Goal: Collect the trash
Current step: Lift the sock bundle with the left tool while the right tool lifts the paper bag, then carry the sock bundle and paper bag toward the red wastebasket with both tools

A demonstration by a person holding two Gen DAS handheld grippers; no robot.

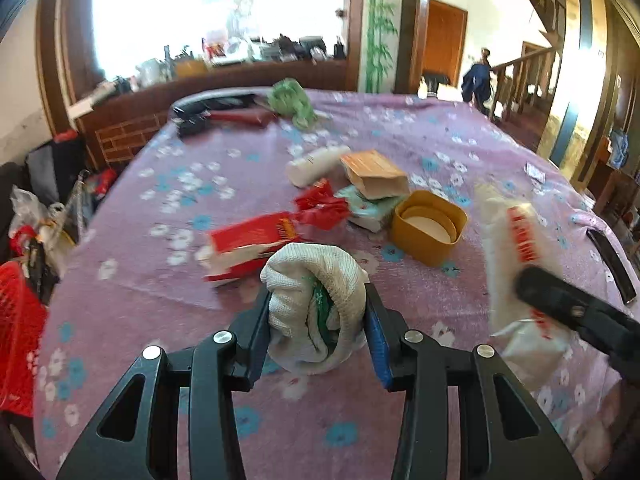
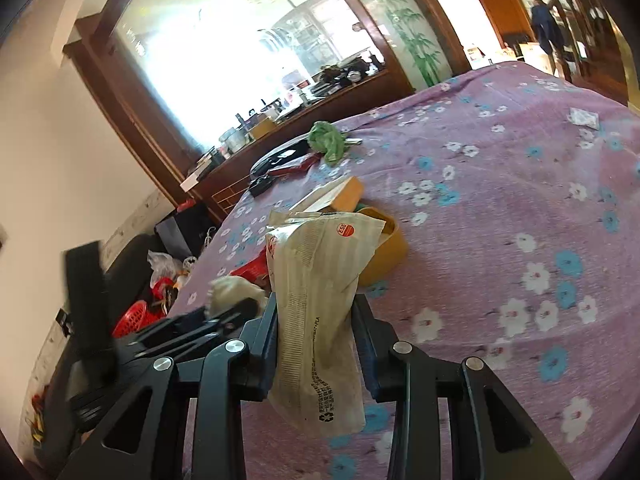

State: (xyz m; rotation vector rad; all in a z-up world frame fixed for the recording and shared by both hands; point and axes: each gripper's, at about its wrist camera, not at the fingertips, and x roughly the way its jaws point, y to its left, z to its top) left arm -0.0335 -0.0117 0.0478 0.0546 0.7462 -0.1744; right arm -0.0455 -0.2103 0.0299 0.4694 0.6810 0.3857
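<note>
On the purple flowered tablecloth [image 1: 132, 300], my left gripper [image 1: 316, 314] is shut on a crumpled white cloth-like bundle [image 1: 316, 272] with green inside; both pads press its sides. My right gripper [image 2: 316, 320] is shut on a white printed paper bag [image 2: 320, 264] with a red round sticker, held upright. In the left wrist view that bag [image 1: 516, 240] and the right gripper [image 1: 560, 308] appear blurred at the right. Loose trash lies beyond: a red carton [image 1: 248, 244], a red wrapper [image 1: 324, 206], a yellow round tub [image 1: 428, 226], an orange box [image 1: 376, 174] and a white bottle [image 1: 316, 164].
A green crumpled bag [image 1: 290, 100] and dark items lie at the table's far edge. A red basket [image 1: 16, 340] and bags of clutter sit on the floor off the left edge. A person [image 1: 478, 78] stands by the stairs far back.
</note>
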